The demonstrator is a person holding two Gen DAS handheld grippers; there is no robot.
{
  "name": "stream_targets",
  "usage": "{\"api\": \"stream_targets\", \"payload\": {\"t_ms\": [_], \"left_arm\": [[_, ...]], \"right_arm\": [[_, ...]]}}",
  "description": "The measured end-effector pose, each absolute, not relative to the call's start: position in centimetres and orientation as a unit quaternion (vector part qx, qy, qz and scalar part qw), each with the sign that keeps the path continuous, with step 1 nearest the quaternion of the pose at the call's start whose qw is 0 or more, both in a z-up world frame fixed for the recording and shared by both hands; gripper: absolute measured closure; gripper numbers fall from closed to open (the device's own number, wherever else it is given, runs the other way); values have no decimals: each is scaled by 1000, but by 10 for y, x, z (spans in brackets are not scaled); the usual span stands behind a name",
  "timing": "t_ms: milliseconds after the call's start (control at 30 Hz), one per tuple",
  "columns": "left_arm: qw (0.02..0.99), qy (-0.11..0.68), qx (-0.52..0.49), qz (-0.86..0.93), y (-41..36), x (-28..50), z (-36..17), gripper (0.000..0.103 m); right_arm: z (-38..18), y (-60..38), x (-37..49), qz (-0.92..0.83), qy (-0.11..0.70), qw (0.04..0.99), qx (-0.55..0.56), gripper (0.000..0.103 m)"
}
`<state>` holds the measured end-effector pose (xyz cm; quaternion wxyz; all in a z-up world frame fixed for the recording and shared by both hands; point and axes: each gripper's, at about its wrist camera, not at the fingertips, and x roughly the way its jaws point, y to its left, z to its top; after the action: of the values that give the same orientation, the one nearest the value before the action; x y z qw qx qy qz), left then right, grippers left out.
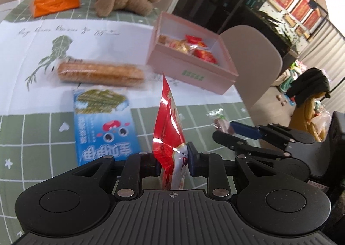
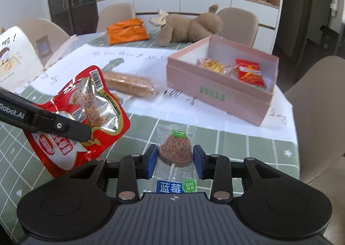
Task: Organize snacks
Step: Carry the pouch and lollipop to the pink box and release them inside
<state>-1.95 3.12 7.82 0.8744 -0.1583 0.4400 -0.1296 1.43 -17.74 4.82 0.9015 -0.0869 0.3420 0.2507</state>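
Dining room, green checked tablecloth point(image 2: 237, 137). Red snack pouch point(image 2: 86, 111) pinched edge-on, clear of the cloth, by left gripper point(image 1: 172, 156). Wrapped chocolate lollipop point(image 2: 177, 150) lying flat between the spread, not-yet-touching fingers of right gripper point(image 2: 175, 158). Pink box point(image 2: 217, 94) at one o'clock, partly filled. Best closed squarely across the chocolate, not the stick. Readable: "蓝莓" on the wrapper, "Robot.AI" on the left arm.
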Motion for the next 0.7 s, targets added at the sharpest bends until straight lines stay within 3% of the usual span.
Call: {"api": "stream_targets", "payload": {"t_ms": [267,433,567,667,700], "left_arm": [[880,405,-168,-182,23,4,121,76],[899,331,-164,-235,12,68,189,76],[880,317,-231,-269,17,150,210,74],[868,332,-284,-238,39,193,190,74],[872,333,-284,-219,47,196,183,74]], "right_arm": [[64,-193,13,235,331,911,-74,67],[130,-221,35,229,250,940,-39,67],[178,-227,85,214,196,956,-30,67],[188,-221,143,196,209,958,-20,58],[184,-219,163,195,227,954,-17,50]]}}
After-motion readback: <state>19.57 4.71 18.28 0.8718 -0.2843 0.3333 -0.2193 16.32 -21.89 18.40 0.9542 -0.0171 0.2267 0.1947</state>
